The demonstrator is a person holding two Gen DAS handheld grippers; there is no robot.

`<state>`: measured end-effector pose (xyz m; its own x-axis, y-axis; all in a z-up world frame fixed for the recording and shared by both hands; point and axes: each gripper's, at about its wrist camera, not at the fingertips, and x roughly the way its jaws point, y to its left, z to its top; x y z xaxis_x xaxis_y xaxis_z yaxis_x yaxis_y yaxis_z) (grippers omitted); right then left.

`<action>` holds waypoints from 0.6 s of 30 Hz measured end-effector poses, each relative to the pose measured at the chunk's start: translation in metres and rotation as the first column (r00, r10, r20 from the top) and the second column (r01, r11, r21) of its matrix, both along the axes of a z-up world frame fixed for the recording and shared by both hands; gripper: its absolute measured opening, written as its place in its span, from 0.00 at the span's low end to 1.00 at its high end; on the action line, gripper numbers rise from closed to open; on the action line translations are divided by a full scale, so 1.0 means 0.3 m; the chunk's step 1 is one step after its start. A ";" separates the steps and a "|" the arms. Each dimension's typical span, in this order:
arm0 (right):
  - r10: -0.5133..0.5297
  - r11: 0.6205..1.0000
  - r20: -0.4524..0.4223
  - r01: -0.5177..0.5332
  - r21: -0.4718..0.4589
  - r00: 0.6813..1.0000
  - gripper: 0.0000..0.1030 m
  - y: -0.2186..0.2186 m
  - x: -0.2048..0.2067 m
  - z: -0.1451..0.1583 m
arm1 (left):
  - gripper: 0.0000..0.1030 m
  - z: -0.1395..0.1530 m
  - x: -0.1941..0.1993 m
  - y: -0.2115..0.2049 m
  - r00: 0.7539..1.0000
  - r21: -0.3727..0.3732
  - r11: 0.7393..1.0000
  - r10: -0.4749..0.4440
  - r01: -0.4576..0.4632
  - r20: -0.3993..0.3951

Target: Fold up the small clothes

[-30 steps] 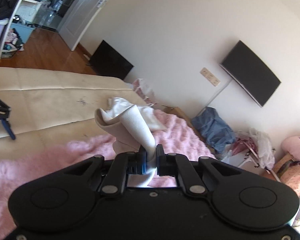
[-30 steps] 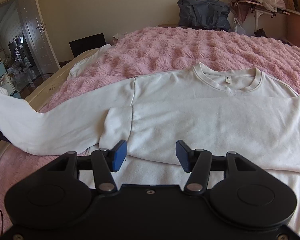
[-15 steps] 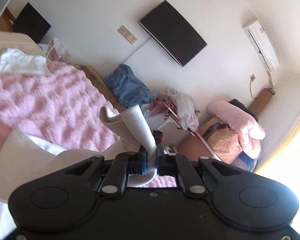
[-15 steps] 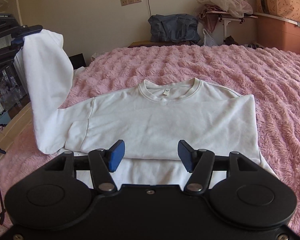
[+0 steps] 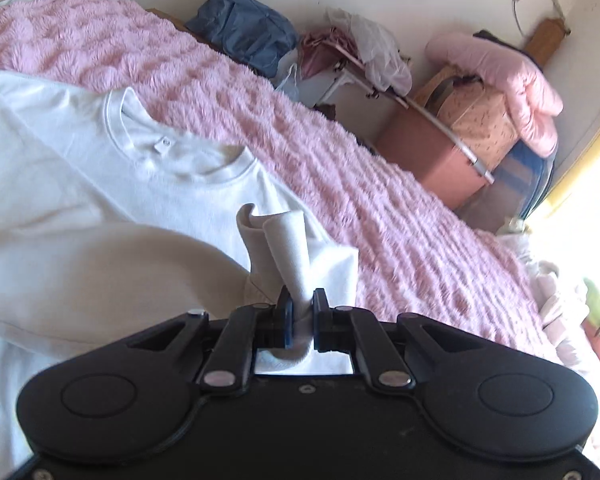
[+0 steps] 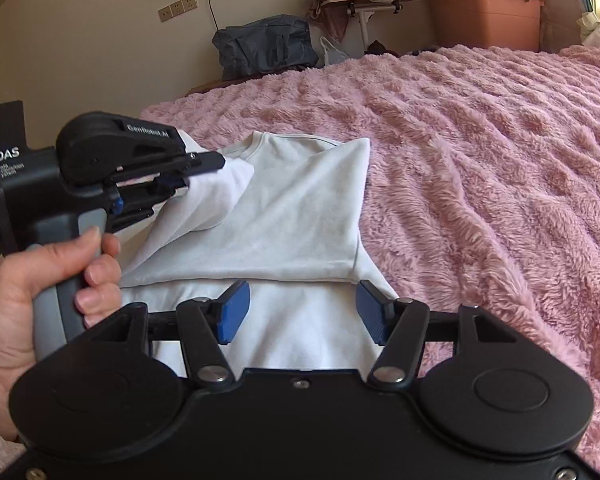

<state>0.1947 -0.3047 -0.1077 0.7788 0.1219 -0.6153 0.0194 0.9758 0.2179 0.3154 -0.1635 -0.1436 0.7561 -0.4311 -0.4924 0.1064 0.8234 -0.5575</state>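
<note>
**Left jaws pinched on the cuff, right jaws standing apart over the shirt**

The left gripper [image 5: 300,312] has its jaws clamped on the sleeve cuff [image 5: 282,240] of the white sweatshirt [image 6: 292,216], the ribbed end sticking up beyond the fingertips. The right gripper [image 6: 300,312] has its jaws standing apart with nothing pressed between them; its blue pads [image 6: 232,312] hang just over the near part of the shirt.

In the right wrist view a hand [image 6: 40,280] wraps the grey grip of the left gripper, held above the shirt's left side and angled down toward the collar, the sleeve draped from it across the chest.

The sweatshirt lies flat on the pink fluffy blanket [image 6: 480,160], neck opening away from the right gripper, so its long axis runs from that gripper toward the far wall. The hem is hidden under the right gripper's black body, and the shirt's left edge is covered by the left gripper and hand. The right hand is out of view.
</note>
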 end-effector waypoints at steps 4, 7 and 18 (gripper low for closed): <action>-0.034 0.999 -0.016 0.034 0.009 0.999 0.59 -0.059 -0.013 -0.029 | 0.37 -0.086 -0.010 -0.046 0.996 0.023 0.999 -0.045 0.047 -0.082; -0.059 0.998 -0.020 0.059 0.015 0.998 0.59 -0.084 -0.016 -0.041 | 0.38 -0.059 -0.033 -0.034 0.992 0.023 0.994 -0.105 0.107 -0.065; 0.015 0.997 0.097 -0.007 -0.078 0.995 0.58 -0.016 0.123 0.006 | 0.41 0.103 -0.142 0.494 0.995 0.229 0.969 0.089 -0.095 0.036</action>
